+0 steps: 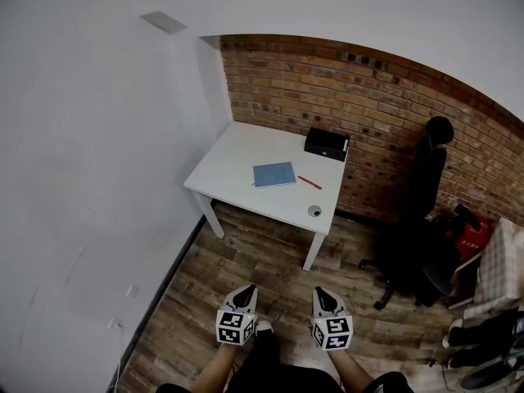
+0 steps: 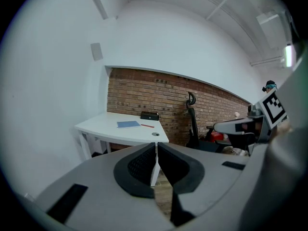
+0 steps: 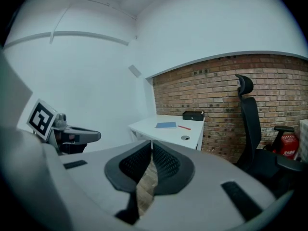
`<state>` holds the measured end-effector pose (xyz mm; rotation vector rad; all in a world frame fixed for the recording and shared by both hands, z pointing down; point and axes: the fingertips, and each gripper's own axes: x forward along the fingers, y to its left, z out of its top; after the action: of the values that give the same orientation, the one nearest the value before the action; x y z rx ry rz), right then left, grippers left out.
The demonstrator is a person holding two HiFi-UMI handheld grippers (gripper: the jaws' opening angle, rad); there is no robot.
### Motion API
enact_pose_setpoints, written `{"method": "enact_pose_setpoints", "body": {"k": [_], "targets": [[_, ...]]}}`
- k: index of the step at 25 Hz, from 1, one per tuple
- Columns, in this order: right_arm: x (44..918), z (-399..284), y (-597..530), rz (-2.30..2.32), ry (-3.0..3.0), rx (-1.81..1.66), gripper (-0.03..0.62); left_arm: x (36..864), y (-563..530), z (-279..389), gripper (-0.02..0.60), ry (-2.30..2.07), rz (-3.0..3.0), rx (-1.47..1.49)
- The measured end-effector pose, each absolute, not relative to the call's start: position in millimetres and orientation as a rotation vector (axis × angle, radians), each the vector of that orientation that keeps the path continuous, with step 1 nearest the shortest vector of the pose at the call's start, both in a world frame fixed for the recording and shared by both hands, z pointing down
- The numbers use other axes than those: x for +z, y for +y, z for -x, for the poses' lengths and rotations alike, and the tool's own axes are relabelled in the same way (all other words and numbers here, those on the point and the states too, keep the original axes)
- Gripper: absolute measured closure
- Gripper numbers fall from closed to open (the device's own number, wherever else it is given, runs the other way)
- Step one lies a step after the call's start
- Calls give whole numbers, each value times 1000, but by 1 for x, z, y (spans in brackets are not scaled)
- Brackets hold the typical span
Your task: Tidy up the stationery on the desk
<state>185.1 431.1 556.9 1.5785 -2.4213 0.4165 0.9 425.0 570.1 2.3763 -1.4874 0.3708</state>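
Note:
A white desk (image 1: 233, 158) stands against the brick wall, well ahead of me. On it lie a blue notebook (image 1: 273, 174), a red pen (image 1: 309, 182) to its right, a black box (image 1: 327, 144) at the back and a small round grey object (image 1: 314, 211) near the front right corner. The same notebook (image 2: 128, 124) and pen (image 2: 147, 126) show far off in the left gripper view. My left gripper (image 1: 244, 294) and right gripper (image 1: 325, 295) are held low over the floor, far short of the desk. Both are shut and hold nothing.
A black office chair (image 1: 417, 244) stands right of the desk, with a red item (image 1: 470, 237) and other clutter behind it. The floor (image 1: 246, 260) is wood planks. A white wall (image 1: 90, 178) runs along the left.

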Motion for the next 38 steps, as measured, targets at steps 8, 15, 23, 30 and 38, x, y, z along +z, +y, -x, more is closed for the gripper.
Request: {"method": "enact_pose_setpoints", "body": {"k": [8,15,23,30,38], "targets": [[554,-153,357,-1614,-2389,439,571,571,344,25,557,-1422,-2397,380],[559,-123,304,-1635,-2366,455,570,577,289,54,557,-1386,-2407,379],[561,-95,263,-1647,-2360,471,571,581,247,81,557,-1365,-2405,382],[566,-95,239,-1652,-2343,482,570,587,224,78,557,-1333,-2407,395],[578,-84,182,-1646,-2363,496,570,599,174,83,557,-1332,-2403,409]]}}
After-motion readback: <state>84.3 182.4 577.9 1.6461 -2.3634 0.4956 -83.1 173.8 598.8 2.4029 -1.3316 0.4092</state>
